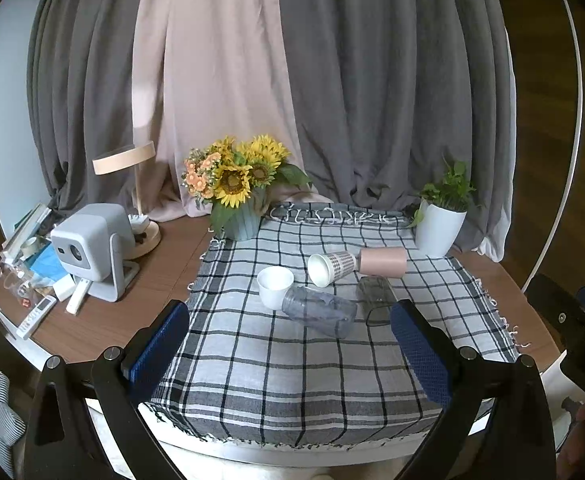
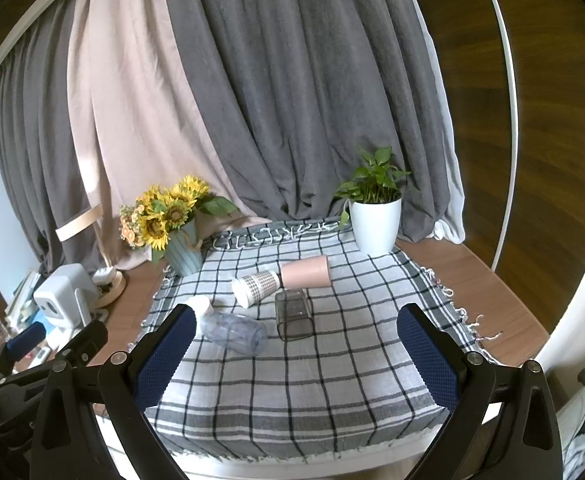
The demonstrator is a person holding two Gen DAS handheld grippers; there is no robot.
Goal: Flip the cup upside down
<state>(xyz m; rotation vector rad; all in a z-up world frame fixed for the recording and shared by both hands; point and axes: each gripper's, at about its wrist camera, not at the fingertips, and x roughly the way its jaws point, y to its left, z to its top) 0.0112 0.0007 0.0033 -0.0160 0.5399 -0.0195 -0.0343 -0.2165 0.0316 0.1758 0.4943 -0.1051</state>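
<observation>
Several cups sit on a checked cloth (image 1: 292,368). A white cup (image 1: 274,286) stands upright, mouth up. A clear bluish cup (image 1: 319,311), a dark clear cup (image 1: 376,298), a checked paper cup (image 1: 330,267) and a pink cup (image 1: 383,262) lie on their sides. The same cups show in the right wrist view: white (image 2: 200,305), bluish (image 2: 234,333), dark (image 2: 293,315), checked (image 2: 255,287), pink (image 2: 306,273). My left gripper (image 1: 290,320) is open and empty, short of the cups. My right gripper (image 2: 295,322) is open and empty, also short of them.
A sunflower vase (image 1: 240,220) and a white plant pot (image 1: 438,232) stand at the cloth's far corners. A projector (image 1: 92,248), a lamp (image 1: 126,160), remotes and clutter fill the table's left side. Curtains hang behind. The left gripper's body shows at the left in the right wrist view (image 2: 52,356).
</observation>
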